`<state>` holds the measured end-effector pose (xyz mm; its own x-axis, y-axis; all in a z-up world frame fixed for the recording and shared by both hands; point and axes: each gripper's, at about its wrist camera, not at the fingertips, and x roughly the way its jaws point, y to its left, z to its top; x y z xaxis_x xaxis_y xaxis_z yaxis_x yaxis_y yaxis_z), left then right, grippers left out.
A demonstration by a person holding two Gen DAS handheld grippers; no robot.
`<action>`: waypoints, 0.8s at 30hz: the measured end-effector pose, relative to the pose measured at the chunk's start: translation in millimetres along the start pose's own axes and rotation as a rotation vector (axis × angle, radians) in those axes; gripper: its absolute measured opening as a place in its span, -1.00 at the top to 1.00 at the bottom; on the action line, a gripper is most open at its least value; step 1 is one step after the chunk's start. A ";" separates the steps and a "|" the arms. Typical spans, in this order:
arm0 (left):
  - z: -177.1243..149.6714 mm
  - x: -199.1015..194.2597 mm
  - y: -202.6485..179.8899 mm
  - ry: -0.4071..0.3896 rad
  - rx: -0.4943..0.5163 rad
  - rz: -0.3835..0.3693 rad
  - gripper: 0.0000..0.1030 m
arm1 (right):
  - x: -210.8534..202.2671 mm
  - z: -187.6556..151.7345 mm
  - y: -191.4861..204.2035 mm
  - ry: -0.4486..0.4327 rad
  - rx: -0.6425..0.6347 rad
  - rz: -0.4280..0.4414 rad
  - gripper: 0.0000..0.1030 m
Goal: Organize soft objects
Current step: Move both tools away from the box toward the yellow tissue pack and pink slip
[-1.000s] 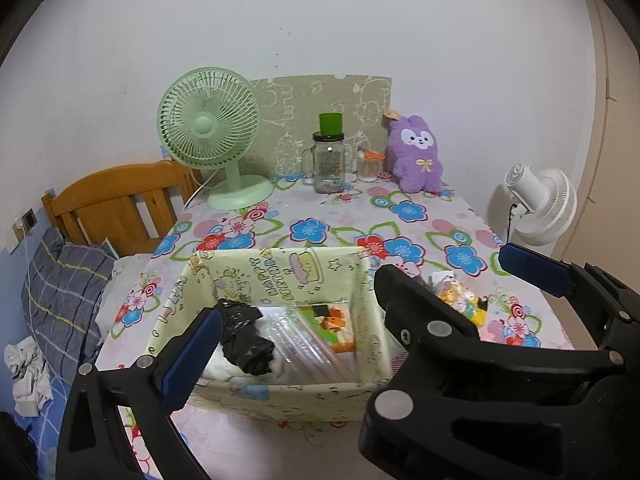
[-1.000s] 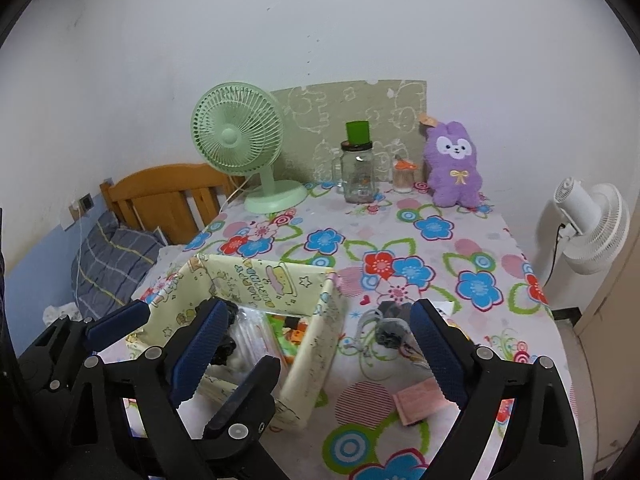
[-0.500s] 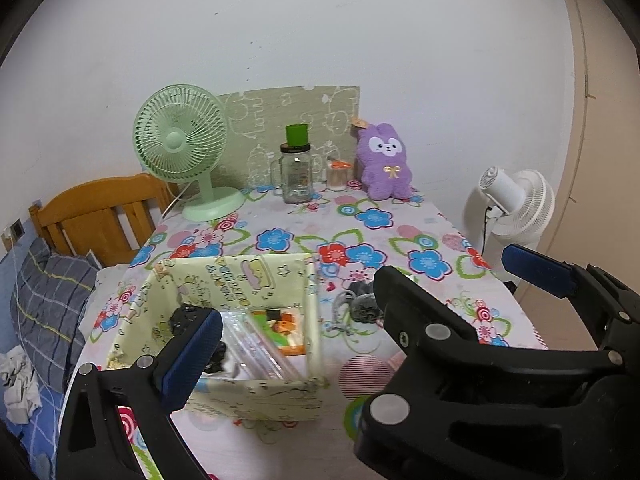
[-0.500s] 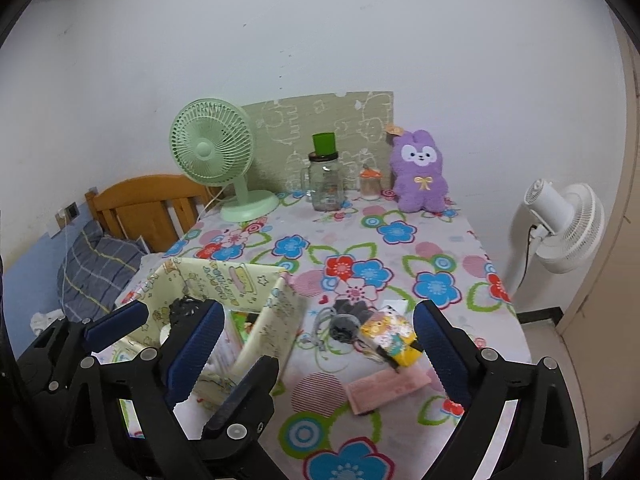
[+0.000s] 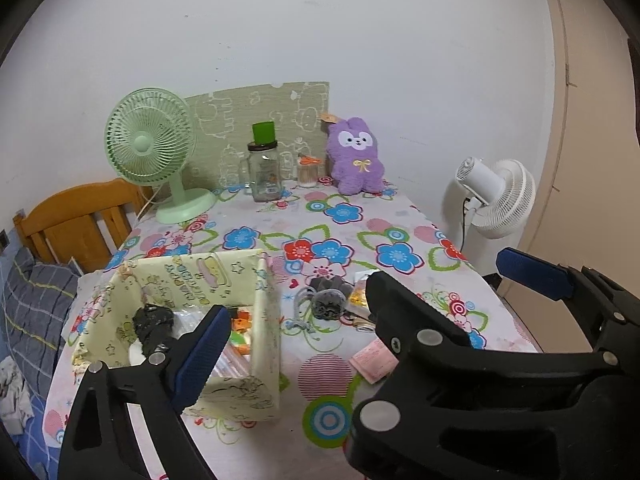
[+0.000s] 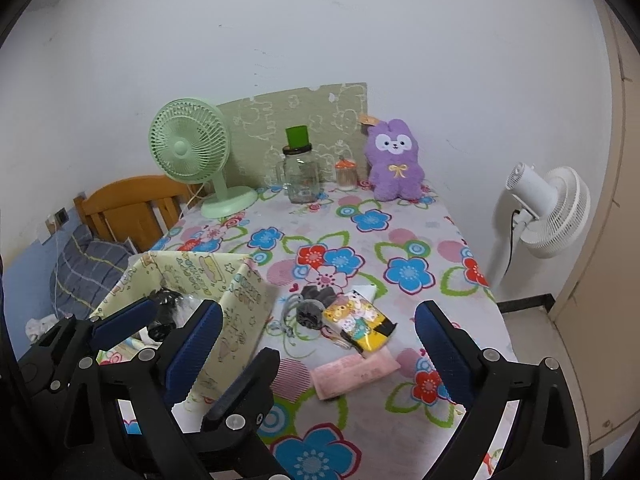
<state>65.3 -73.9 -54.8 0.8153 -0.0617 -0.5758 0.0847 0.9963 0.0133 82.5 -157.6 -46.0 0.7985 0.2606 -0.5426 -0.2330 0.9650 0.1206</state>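
I am holding my right tongs point(image 6: 316, 344) spread wide and empty above the near edge of the flower-print bench point(image 6: 412, 240); my left tongs point(image 5: 360, 312) are hanging equally spread, gripping nothing. Just beyond them a grey knitted soft bundle point(image 6: 314, 306) is lying beside a yellow cartoon-print pouch point(image 6: 360, 320) and a pink paper slip point(image 6: 356, 372). Left of these, the pale yellow fabric storage box point(image 6: 240, 304) is sitting open with a black crumpled bag point(image 5: 154, 326) inside.

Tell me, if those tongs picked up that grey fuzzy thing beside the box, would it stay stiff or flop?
Probably flop. The grey fuzzy thing looks like crumpled soft fabric, so it should squash and droop. It seems light. Thin cords trail from it and might drag along or snag.
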 end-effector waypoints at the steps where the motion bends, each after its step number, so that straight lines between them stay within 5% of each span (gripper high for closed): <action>1: -0.1 1.8 -2.4 0.003 0.004 -0.005 -0.78 | 0.9 -0.4 -2.4 0.001 0.003 -0.001 -0.91; 24: -17.4 60.0 -43.6 0.143 0.053 -0.101 -0.55 | 36.2 -26.5 -54.8 0.078 0.077 -0.070 -0.91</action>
<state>100.6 -120.0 -104.1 0.7118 -0.1485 -0.6865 0.1954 0.9807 -0.0095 109.4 -201.9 -94.3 0.7652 0.1925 -0.6143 -0.1328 0.9809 0.1420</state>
